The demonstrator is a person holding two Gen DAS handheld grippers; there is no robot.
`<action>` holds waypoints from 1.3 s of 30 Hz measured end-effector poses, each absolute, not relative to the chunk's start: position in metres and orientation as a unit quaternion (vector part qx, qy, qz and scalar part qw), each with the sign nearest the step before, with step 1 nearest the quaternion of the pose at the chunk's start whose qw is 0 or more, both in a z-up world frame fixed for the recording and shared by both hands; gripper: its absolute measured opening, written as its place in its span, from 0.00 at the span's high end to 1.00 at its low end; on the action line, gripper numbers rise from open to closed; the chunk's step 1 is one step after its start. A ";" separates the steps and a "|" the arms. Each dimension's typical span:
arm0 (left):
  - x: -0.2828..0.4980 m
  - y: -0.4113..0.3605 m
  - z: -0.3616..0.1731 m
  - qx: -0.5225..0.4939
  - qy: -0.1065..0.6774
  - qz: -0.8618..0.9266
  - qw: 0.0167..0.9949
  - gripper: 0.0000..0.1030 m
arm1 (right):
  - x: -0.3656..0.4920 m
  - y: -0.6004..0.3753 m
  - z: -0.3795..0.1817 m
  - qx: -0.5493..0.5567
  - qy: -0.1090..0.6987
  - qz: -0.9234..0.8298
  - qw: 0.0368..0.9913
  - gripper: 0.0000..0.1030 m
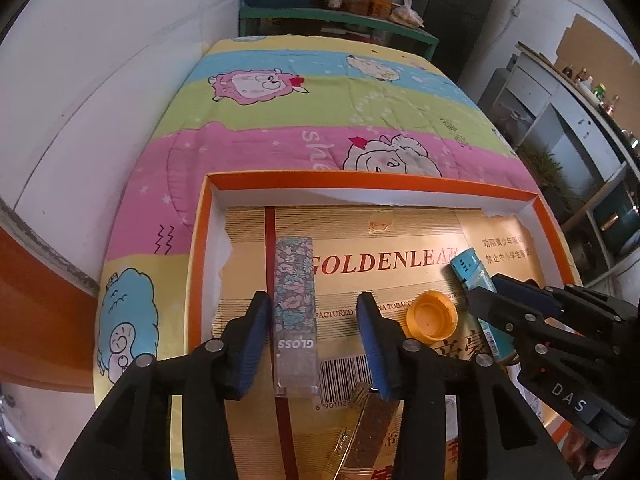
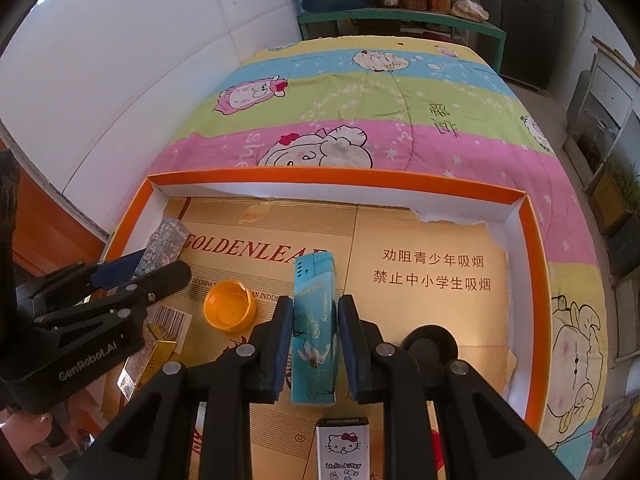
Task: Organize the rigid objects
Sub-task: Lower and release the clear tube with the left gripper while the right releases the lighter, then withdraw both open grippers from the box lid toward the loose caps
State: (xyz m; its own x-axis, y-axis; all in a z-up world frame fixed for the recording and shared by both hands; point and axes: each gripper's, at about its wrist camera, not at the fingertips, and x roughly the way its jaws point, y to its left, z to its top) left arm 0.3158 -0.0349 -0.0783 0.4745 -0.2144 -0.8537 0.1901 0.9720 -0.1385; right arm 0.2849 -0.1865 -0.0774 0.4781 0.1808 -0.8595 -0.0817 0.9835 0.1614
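An orange-rimmed tray (image 1: 360, 180) lined with gold card lies on a cartoon quilt. In the left wrist view a floral lip gloss tube (image 1: 294, 308) lies flat on the liner between the fingers of my left gripper (image 1: 316, 344). That gripper is open, and its right pad stands well off the tube. My right gripper (image 2: 316, 344) is shut on a blue lighter (image 2: 314, 320), pads on both long sides. The lighter (image 1: 476, 292) and right gripper (image 1: 516, 308) also show at the right of the left wrist view. The left gripper (image 2: 156, 270) and gloss tube (image 2: 166, 244) show at the left of the right wrist view.
An upturned orange bottle cap (image 2: 229, 306) sits between the two grippers. A gold box (image 2: 154, 356), a Hello Kitty lighter (image 2: 342, 448) and a black round piece (image 2: 430, 346) lie in the tray's near part. A white wall runs along the left, with a green shelf (image 2: 400, 20) beyond the bed.
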 end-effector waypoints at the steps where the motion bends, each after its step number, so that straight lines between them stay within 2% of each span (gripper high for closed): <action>1: 0.315 -0.035 -0.078 -0.011 0.498 -0.117 0.859 0.55 | 0.285 -0.187 -0.077 0.050 0.505 0.076 0.858 0.77; 12: 0.313 -0.035 -0.077 -0.015 0.498 -0.119 0.859 0.55 | 0.282 -0.190 -0.074 0.060 0.498 0.074 0.862 0.71; 39: 0.284 -0.037 -0.048 -0.016 0.459 -0.130 0.879 0.55 | 0.259 -0.198 -0.054 0.066 0.474 0.054 0.876 0.70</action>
